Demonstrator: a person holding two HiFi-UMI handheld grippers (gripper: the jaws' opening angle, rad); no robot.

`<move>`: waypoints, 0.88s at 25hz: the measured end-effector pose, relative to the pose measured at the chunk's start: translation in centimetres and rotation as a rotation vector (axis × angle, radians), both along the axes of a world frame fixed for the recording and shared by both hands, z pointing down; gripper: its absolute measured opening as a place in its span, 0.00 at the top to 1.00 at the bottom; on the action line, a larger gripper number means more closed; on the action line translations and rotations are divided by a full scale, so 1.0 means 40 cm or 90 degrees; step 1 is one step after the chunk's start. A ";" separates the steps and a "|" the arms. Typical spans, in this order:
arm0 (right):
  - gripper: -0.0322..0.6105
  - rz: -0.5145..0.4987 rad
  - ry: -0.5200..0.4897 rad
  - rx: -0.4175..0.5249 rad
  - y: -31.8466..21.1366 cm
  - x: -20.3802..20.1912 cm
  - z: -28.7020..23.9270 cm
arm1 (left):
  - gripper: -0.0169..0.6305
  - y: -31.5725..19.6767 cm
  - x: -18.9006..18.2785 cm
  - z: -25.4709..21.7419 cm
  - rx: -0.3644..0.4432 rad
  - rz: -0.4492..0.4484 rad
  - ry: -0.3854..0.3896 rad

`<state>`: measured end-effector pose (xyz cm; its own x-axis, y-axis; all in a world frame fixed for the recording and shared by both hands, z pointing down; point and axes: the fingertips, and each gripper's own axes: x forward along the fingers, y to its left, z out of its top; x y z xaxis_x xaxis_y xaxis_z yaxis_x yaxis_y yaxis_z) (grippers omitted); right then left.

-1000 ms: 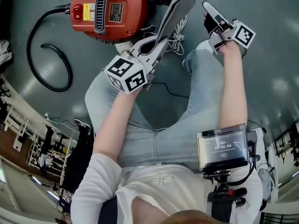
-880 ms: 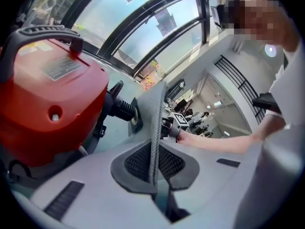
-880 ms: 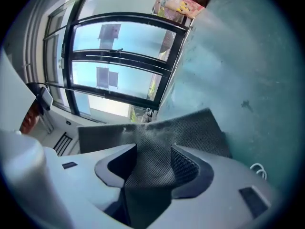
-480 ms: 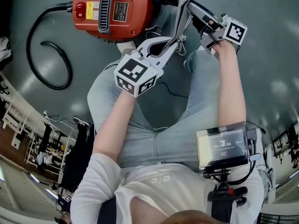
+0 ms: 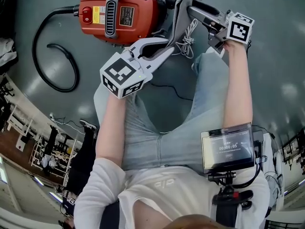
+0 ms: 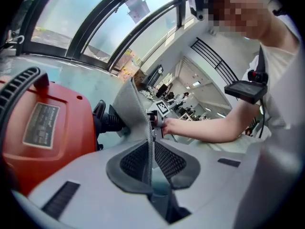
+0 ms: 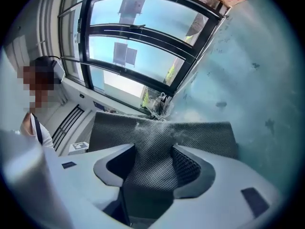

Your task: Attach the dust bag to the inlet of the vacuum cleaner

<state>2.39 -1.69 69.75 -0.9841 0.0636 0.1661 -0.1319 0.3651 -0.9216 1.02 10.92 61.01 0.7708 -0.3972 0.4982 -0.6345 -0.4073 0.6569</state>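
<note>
Overhead, the red plastic vacuum cleaner (image 5: 119, 13) lies on the grey floor (image 5: 276, 56) at about eleven o'clock in the head view. A black hose (image 5: 33, 44) loops away from it toward nine o'clock. The flat grey woven dust bag (image 5: 180, 18) stands on edge at twelve o'clock, just at the three o'clock side of the vacuum, with its white drawstring (image 5: 187, 41) dangling below.

The left gripper (image 5: 167, 49) reaches up from seven o'clock. In its own view its jaws (image 6: 151, 161) are pinched tight on a thin edge of the dust bag (image 6: 131, 111). The fabric rises from them beside the black ribbed inlet spout (image 6: 112, 123) on the vacuum's side. Whether bag and spout touch cannot be made out.

The right gripper (image 5: 195, 11) comes in from three o'clock. In its own view its jaws (image 7: 152, 163) have just been opening. The mesh of the dust bag (image 7: 157, 147) bunches between them and lies against one pad, while a dark gap shows at the other, so they stand apart rather than clamped.
</note>
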 end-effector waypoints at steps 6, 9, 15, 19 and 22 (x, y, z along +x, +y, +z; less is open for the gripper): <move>0.59 -0.034 0.002 0.008 0.004 -0.001 0.003 | 0.92 -0.115 -0.150 -0.171 0.104 -0.028 0.136; 0.59 -0.051 0.040 0.038 -0.018 0.051 -0.022 | 0.92 -0.354 -0.147 -0.265 0.214 -0.059 0.138; 0.59 -0.076 0.028 0.100 -0.014 0.111 -0.051 | 0.92 -0.605 -0.035 -0.265 0.290 -0.025 0.201; 0.59 -0.145 0.031 0.249 0.015 0.022 -0.048 | 0.93 -0.640 -0.066 -0.172 0.251 -0.036 0.234; 0.59 -0.187 0.037 0.366 0.027 -0.021 -0.058 | 0.93 -0.652 -0.074 -0.180 0.289 -0.027 0.267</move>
